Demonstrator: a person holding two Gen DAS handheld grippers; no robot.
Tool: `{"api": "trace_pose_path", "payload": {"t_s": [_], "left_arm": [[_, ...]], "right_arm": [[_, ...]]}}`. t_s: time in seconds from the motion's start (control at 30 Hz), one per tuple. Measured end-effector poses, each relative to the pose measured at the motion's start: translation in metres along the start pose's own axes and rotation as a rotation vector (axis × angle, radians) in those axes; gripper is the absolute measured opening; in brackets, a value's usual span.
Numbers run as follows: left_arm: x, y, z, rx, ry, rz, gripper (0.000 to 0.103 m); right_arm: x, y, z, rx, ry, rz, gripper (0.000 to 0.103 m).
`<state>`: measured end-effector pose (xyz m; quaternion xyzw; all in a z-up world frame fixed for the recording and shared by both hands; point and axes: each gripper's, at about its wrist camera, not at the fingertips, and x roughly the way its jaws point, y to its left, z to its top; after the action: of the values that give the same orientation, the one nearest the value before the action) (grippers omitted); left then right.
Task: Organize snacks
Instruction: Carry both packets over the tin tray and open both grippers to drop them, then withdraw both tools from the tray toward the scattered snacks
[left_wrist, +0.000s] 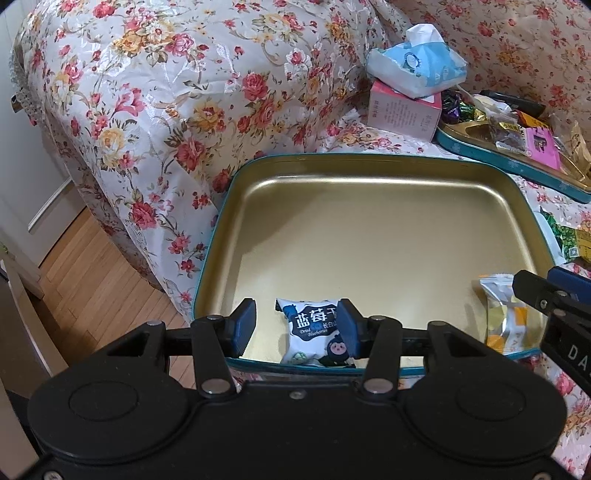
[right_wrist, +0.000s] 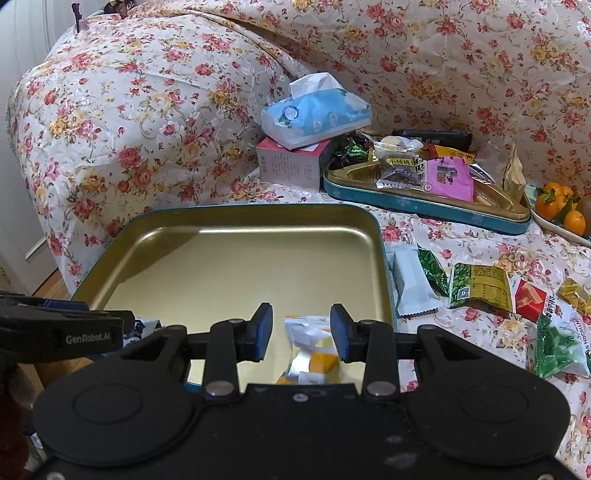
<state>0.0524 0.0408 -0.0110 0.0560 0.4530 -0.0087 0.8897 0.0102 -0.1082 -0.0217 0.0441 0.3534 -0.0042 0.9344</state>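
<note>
Gold tin (left_wrist: 369, 229): blueberry packet (left_wrist: 314, 334) at 6 o'clock between the spread left claw (left_wrist: 291, 326); yellow packet (right_wrist: 308, 347) between the spread right claw (right_wrist: 301, 332). Neither is gripped. Risk: crinkly wrappers may be pinched off-centre and slip.

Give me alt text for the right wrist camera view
The open right gripper hovers over a white-and-orange snack packet lying in a gold tin tray on a floral-covered sofa; loose snack packets lie to the tray's right.
</note>
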Motion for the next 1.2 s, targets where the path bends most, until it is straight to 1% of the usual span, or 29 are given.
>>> {"api": "trace_pose_path", "payload": {"t_s": [0.4,0.6,0.73,0.9,1.2], "left_arm": [[-0.015,-0.009,-0.006,0.016,-0.015,-0.006,0.055],[-0.027,-0.022,-0.014,0.045,-0.021,-0.023,0.055],[-0.035,-0.036,-0.023,0.083,-0.015,-0.052,0.055],[-0.041,-0.059,-0.035,0.138,-0.002,-0.104,0.055],[-0.045,-0.112,-0.054,0.257,0.023,-0.212,0.055]], "right_arm": [[-0.026,-0.011,-0.01,0.051,-0.025,-0.001,0.038],[-0.042,-0.02,-0.021,0.066,-0.026,-0.013,0.038],[-0.054,-0.032,-0.035,0.095,-0.018,-0.021,0.038],[-0.067,-0.052,-0.057,0.148,0.011,-0.055,0.038],[-0.092,-0.098,-0.102,0.25,0.046,-0.184,0.038]]}}
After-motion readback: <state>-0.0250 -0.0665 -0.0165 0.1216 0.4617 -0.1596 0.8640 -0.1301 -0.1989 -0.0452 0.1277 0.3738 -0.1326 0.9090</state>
